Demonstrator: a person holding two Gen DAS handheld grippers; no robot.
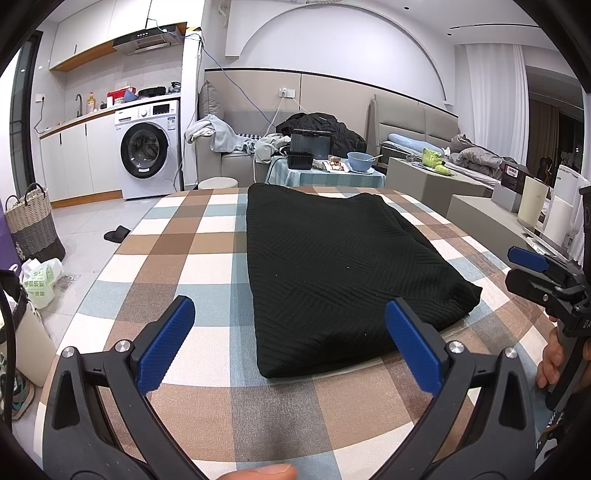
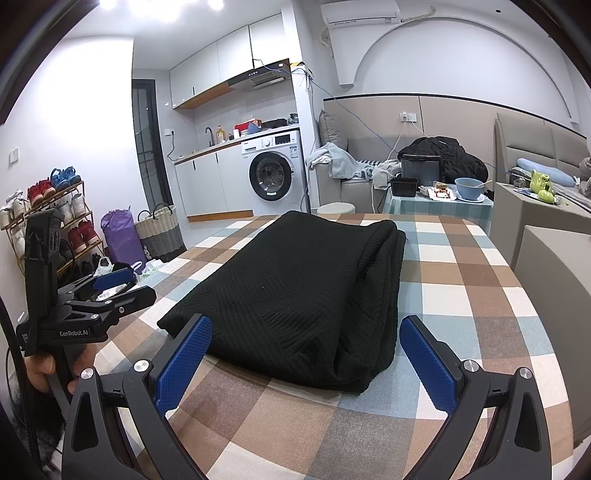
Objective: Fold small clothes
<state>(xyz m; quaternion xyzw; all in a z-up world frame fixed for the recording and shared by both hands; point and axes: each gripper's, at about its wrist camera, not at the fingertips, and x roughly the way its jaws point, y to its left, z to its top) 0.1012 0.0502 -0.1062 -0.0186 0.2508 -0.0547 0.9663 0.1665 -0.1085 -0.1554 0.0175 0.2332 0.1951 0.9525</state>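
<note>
— What sort of place is this?

— A small lived-in flat, kitchen and sitting room in one. Ahead and to the left of the left gripper stands a washing machine [image 1: 147, 147] under a counter with a tap [image 1: 78, 103], a range hood [image 1: 147, 40] above it.

— And the living side?

— Straight ahead a padded sofa [image 1: 236, 155] strewn with clothes, and a side table carrying a blue bowl [image 1: 361, 161]. Far left of the right gripper there is a shoe rack [image 2: 55, 218] full of trainers, with a woven basket [image 2: 160, 232] just beside it. An air conditioner [image 2: 360, 13] hangs high on the wall.
</note>
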